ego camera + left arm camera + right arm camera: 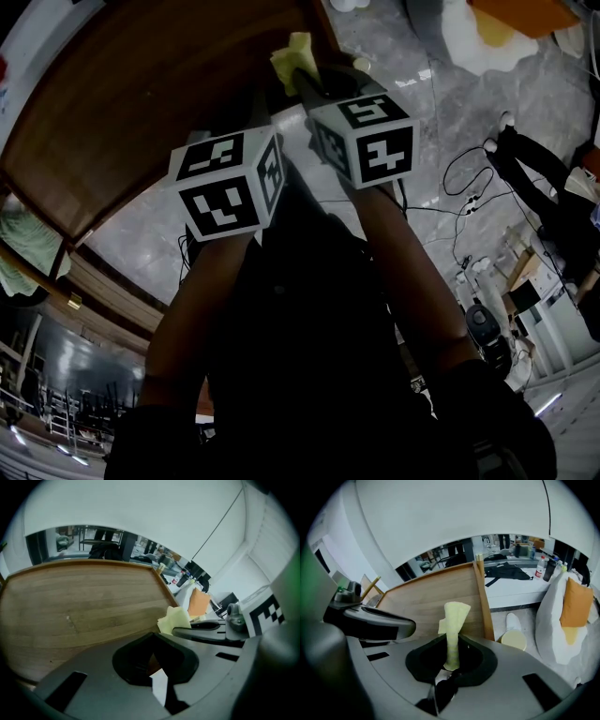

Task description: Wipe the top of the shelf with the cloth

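A person holds two grippers side by side over a brown wooden shelf (84, 606) top. The right gripper (449, 660) has its fingers clenched on a pale yellow cloth (453, 620), whose free end sticks out past them near the shelf's right edge. Whether the cloth touches the wood is unclear. The left gripper (152, 660), just beside it, has its fingers closed together with nothing between them. Grey floor (450, 112) lies to the right.
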{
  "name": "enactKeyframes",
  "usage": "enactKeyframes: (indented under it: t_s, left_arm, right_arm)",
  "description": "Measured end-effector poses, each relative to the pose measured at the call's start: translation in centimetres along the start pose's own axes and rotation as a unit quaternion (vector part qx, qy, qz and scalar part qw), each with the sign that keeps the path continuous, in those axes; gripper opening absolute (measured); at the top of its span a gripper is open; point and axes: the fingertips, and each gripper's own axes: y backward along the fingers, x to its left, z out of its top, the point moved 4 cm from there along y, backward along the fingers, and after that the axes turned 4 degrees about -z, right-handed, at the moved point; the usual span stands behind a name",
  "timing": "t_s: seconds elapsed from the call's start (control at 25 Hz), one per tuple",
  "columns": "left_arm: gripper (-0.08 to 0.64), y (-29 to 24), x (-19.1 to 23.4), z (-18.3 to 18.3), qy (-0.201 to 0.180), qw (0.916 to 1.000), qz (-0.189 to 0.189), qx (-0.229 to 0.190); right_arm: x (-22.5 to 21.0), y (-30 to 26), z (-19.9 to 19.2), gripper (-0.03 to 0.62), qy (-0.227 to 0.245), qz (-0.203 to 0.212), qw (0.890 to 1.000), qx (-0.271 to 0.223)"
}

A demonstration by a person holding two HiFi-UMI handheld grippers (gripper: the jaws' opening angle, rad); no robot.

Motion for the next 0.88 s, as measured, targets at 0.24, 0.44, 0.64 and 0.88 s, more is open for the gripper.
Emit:
enactKeyframes:
  t_s: [0.24,0.44,0.64,0.88]
  left_arm:
    - [0.011,1.7,1.1,-0.6,-0.004,1.0000,0.004,-0.004]
    - [0.011,6.9,3.9,-0.4,-0.012,0.9996,0.018,-0.020]
    - [0.011,15.2,8.0,1.9,-0.032,0.9970,0.034,-0.061]
    - [0.011,25.2,9.6,5.8,-0.039,0.9894,0.044,-0.133]
  right_arm:
    - [0.1,1.0,0.7,0.052,0.013,0.014,0.999,-0.040]
    - [2.3,6.0,5.9,0.052,-0.069,0.136,0.974,-0.166]
    - [11.5,16.0,13.0,0.052,0.002,0.258,0.918,-0.302]
    - [21.2,27.5,16.6,0.051,0.060,0.361,0.837,-0.407]
